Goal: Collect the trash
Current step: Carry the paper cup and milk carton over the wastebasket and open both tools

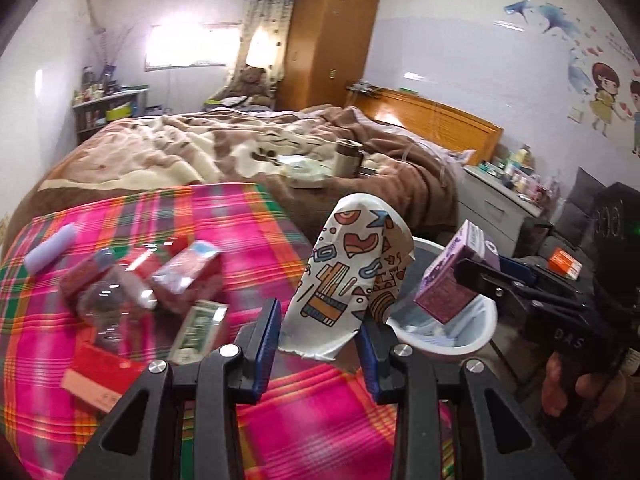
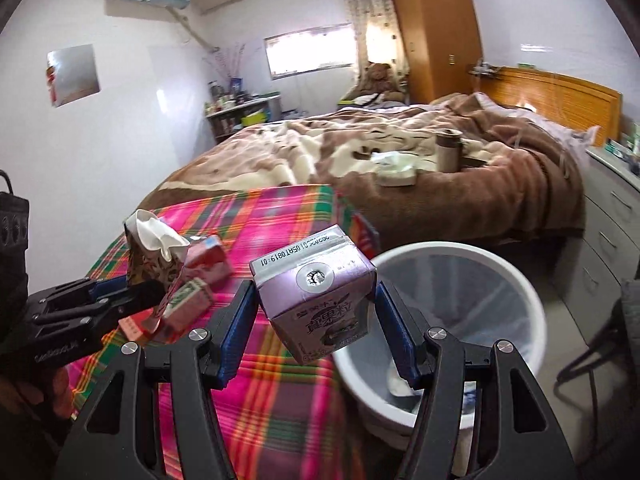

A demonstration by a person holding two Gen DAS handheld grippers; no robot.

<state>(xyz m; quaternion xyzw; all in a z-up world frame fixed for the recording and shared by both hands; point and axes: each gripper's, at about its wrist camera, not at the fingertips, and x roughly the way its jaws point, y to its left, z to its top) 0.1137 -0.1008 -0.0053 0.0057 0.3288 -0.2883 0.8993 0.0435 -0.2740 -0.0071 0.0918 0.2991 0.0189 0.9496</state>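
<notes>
Both tongs are loaded: the left tongs [image 1: 318, 344] clamp a crushed patterned paper cup [image 1: 348, 280], and the right tongs [image 2: 316, 320] clamp a purple drink carton [image 2: 316, 288]. Each load hangs by the edge of the plaid-covered surface [image 2: 276, 396], near the white bin [image 2: 516, 280] but not clearly over its mouth. Letting go too soon could drop either piece on the rim or the floor; the carton, held tilted, might also dribble.
</notes>
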